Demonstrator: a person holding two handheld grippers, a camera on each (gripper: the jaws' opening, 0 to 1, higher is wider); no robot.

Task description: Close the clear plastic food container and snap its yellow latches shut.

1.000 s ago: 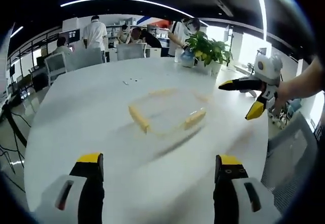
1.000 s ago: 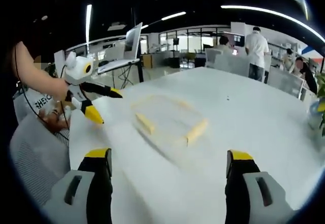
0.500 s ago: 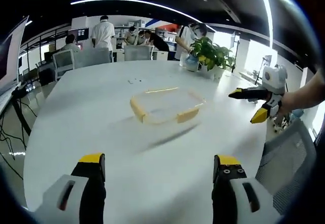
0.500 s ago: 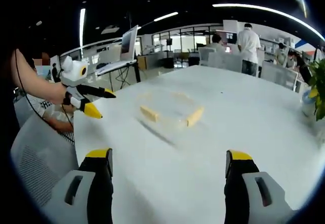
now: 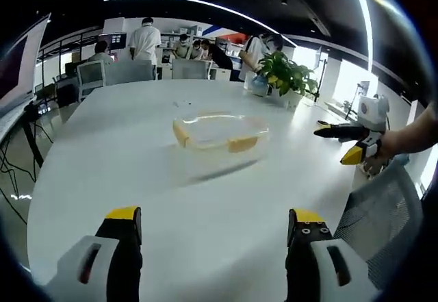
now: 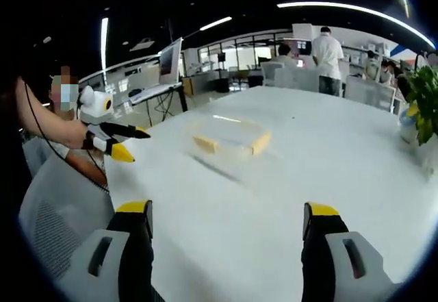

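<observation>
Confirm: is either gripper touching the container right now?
No: the clear container sits alone on the white table, with both the left gripper and right gripper well clear.

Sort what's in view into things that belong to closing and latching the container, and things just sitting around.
For the job:
clear plastic food container
yellow latches
left gripper
right gripper

Just around:
white table
potted plant
mesh chair
laptop
</observation>
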